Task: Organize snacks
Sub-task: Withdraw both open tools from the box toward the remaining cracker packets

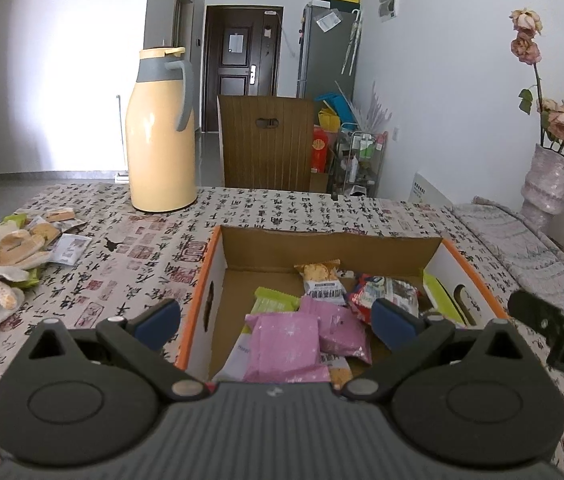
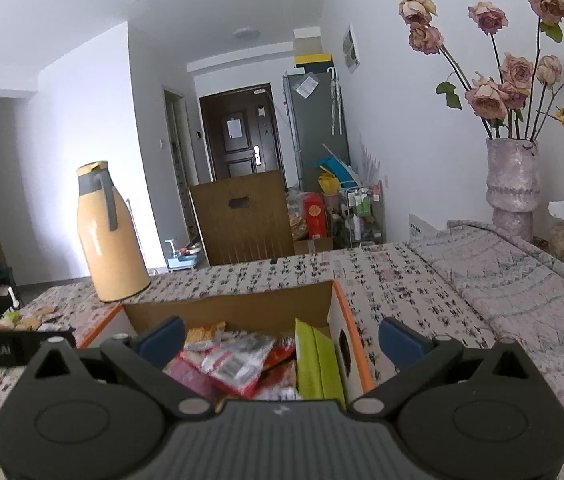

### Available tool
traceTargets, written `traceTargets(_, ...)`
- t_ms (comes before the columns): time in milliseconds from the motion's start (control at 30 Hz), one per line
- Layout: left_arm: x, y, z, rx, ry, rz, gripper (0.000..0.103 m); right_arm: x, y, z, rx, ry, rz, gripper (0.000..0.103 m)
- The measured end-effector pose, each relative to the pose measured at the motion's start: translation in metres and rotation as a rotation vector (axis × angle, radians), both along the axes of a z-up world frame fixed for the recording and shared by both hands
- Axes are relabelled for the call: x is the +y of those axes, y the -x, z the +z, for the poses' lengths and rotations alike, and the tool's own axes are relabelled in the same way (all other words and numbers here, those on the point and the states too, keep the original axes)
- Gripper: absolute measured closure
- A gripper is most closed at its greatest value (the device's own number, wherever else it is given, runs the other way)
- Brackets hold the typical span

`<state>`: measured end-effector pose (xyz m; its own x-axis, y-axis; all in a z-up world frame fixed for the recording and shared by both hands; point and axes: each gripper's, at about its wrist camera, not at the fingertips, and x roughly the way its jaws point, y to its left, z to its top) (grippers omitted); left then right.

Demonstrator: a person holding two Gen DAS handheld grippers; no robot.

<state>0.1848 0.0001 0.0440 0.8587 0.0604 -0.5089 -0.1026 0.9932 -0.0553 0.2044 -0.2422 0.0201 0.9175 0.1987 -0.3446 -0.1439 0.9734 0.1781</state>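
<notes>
Pink packets (image 1: 286, 344), two, lie in one cardboard box (image 1: 330, 245).

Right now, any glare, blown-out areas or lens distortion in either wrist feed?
Left wrist view: the white wall behind the glossy yellow thermos jug is blown out, and the jug shows a soft highlight; the cardboard snack box is evenly lit and sharp. Right wrist view: even light, and fisheye bending curves the walls and the patterned tablecloth edge. Dark vignette in the corners of both.

My blue-padded fingers (image 1: 159, 318); pink packets (image 1: 286, 344) in the orange-rimmed box (image 1: 201, 268); yellow jug (image 1: 160, 132) on black-and-red calligraphy cloth (image 1: 121, 248).
</notes>
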Motion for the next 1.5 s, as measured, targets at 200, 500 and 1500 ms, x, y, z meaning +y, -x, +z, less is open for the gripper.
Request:
traceTargets(200,0.002,0.022,-0.006,0.011,-0.010,-0.015,0.000,-0.003,0.024,-0.011,0.037,0.026,0.011,0.000)
traceTargets(500,0.006,0.047,-0.019,0.040,-0.013,-0.040,0.000,-0.004,0.055,-0.032,0.092,0.080,0.023,0.000)
traceTargets(1500,0.007,0.083,-0.049,0.106,-0.015,-0.097,0.000,0.002,0.052,-0.100,0.381,0.189,-0.041,0.000)
